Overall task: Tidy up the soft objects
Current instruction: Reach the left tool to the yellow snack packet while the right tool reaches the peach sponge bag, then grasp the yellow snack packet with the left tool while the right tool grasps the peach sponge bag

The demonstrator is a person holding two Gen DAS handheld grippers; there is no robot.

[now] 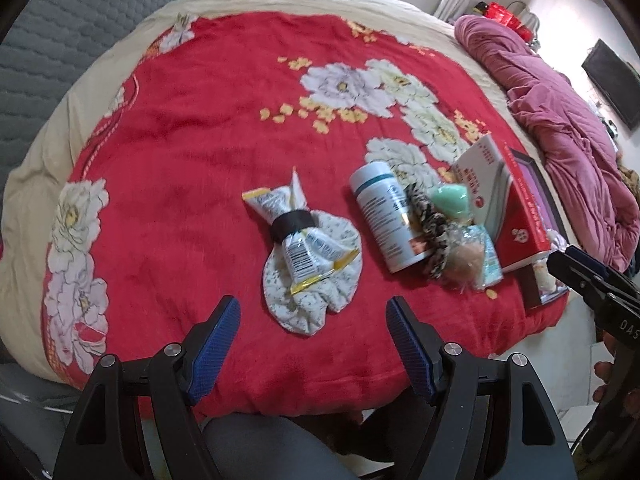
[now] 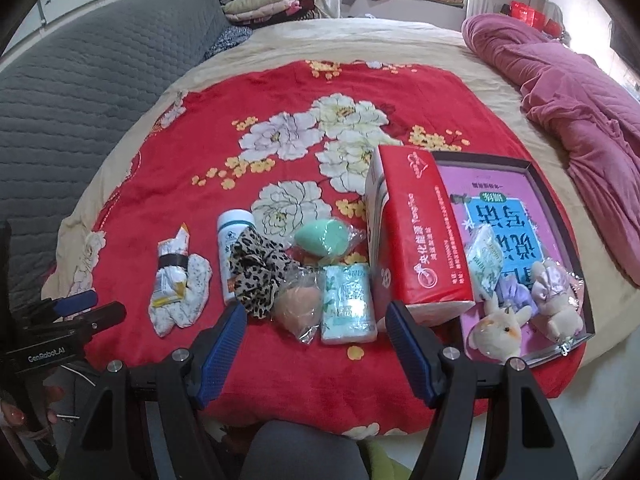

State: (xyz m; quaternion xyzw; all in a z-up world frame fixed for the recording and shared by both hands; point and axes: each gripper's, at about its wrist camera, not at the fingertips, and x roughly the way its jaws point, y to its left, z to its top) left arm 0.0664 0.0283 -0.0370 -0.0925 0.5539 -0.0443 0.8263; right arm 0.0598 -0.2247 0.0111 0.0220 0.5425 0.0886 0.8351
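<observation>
A: What does the left claw [image 1: 313,343] look like?
B: Matte black angular arms, each tipped with a blue pad [image 1: 214,350] in a fine cross-hatch texture. A round silver screw head [image 1: 172,349] sits on each arm joint.
A: And the right claw [image 2: 315,346]?
B: The same build: black frame, blue ribbed pads [image 2: 222,350], silver screws [image 2: 451,353]. From the right wrist view, white lettering shows on the left claw's black body [image 2: 44,354].
A: The person?
B: Grey trousers [image 2: 300,452] at the bottom edge, and fingertips [image 2: 12,414] on the handle.
</observation>
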